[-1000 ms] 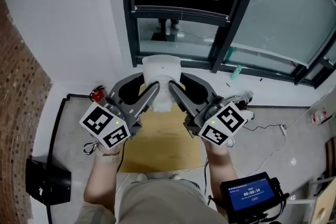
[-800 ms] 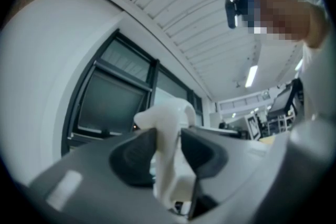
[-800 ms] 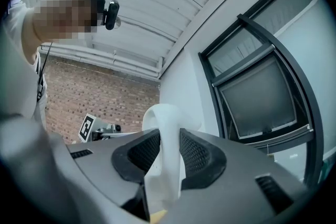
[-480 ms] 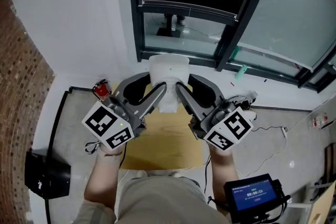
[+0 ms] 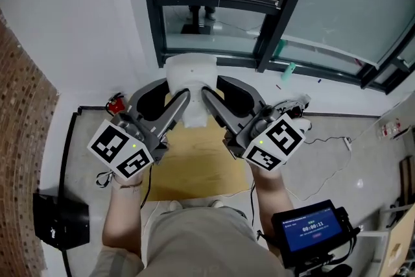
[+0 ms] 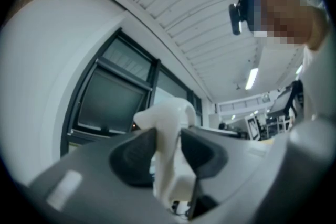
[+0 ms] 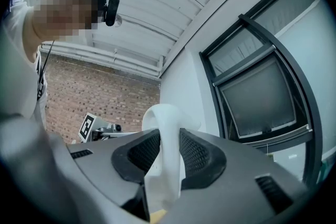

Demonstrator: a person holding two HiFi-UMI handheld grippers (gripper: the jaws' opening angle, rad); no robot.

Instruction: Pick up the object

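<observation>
Neither gripper has shifted since a second ago; only the head view's framing has drifted. Left gripper (image 6: 168,139) pads pinch one wall of the white plastic object (image 5: 190,72), and right gripper (image 7: 169,143) pads pinch the opposite wall. It is held up between them, over a tan board (image 5: 194,168) and in front of a dark-framed window (image 5: 214,0)

Left forearm (image 5: 122,217) and right forearm (image 5: 272,199) are reaching forward from the torso, roughly side by side; left gripper (image 5: 174,88) is angling inward toward the right, right gripper (image 5: 214,86) inward toward the left, tips converging; each gripper's jaws are pressing on the white object (image 5: 190,71) from its own side; both marker cubes are facing upward.
</observation>
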